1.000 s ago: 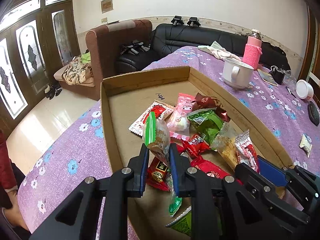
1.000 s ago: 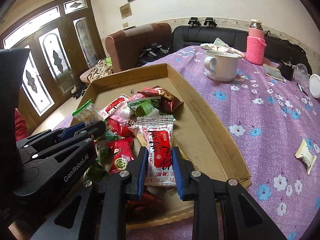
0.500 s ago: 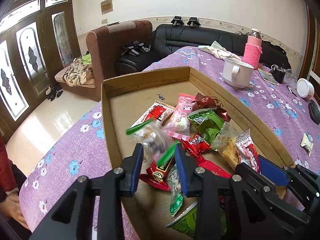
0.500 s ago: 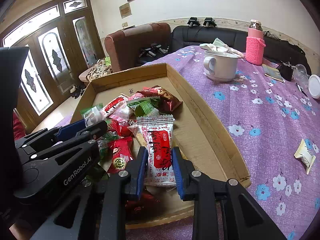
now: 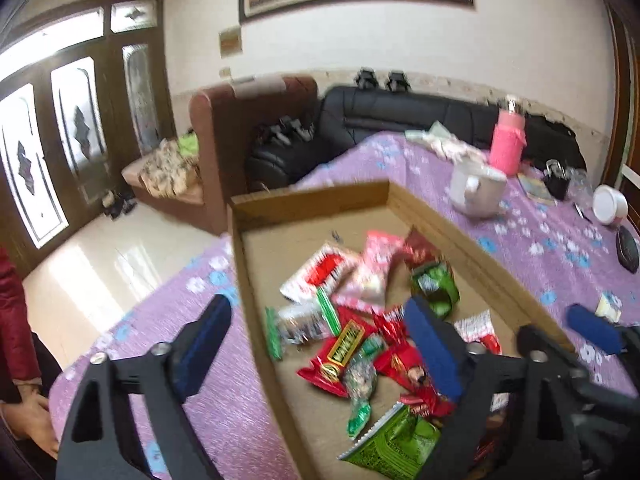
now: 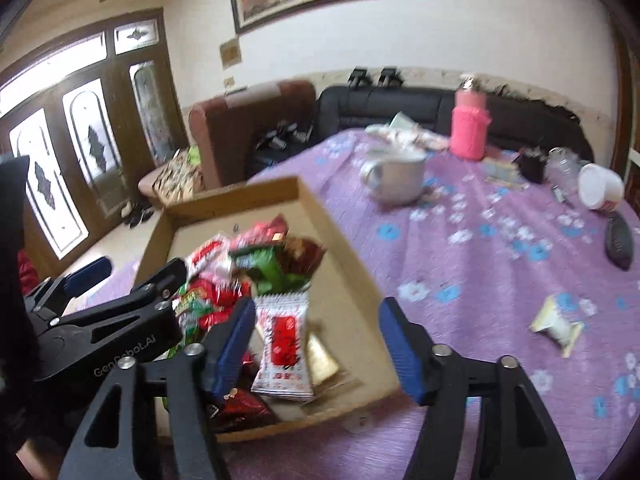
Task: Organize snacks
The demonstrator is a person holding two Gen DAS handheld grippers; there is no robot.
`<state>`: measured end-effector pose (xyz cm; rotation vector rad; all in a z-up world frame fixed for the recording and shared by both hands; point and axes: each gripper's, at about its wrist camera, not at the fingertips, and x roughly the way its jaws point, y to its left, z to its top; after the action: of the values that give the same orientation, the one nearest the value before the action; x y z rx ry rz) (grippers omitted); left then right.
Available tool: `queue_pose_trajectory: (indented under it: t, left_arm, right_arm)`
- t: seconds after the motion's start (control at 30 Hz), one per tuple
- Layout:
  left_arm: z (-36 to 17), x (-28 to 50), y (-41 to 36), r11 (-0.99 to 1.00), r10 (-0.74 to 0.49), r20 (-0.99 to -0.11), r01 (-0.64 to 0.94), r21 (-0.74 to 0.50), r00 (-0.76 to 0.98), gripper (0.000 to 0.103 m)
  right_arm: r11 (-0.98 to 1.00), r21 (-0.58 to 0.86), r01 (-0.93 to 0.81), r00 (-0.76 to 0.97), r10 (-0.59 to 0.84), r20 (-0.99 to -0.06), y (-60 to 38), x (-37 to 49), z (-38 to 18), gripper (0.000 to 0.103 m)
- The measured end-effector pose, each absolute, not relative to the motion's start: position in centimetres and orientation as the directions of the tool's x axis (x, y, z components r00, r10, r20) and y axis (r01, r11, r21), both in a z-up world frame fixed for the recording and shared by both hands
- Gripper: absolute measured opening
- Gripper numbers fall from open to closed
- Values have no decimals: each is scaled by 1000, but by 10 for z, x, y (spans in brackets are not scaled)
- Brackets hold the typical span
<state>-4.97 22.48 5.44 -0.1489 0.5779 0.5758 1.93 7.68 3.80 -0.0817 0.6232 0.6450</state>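
A shallow cardboard box on the purple flowered tablecloth holds a pile of snack packets. A clear packet with green ends lies by the box's left wall. My left gripper is open and empty above the box's near left part. In the right wrist view the box sits left of centre. A white and red packet lies at its near end. My right gripper is open and empty above the box's near right corner. A loose cream wrapper lies on the cloth to the right.
A white mug, a pink bottle, a white bowl and a dark oval object stand on the far right of the table. A brown armchair and black sofa lie beyond it.
My left gripper opened and dropped the green-ended packet into the box. My right gripper opened and let go of the white and red packet. Both grippers have pulled back and risen.
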Motion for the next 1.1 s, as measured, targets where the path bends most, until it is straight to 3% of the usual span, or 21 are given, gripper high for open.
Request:
queue_pose_trajectory:
  t: [0.17, 0.27, 0.53, 0.83, 1.1]
  left_arm:
    - [70, -65, 214, 784, 581, -441, -615, 78, 684, 103]
    - [76, -74, 205, 787, 587, -417, -610, 91, 694, 103]
    - [66, -93, 169, 832, 534, -484, -531, 158, 693, 103]
    - [65, -105, 143, 785, 615, -399, -571, 239, 680, 103]
    - [59, -94, 160, 788, 596, -495, -578, 211, 632, 103]
  right_arm:
    - [807, 124, -577, 648, 545, -532, 46, 5, 52, 88]
    - [811, 125, -572, 656, 543, -524, 23, -9, 51, 91]
    - [820, 161, -549, 646, 539, -541, -19, -32, 36, 91]
    - [812, 122, -571, 648, 537, -541, -13, -40, 36, 91]
    - [807, 133, -576, 637, 545, -545, -14, -41, 36, 91]
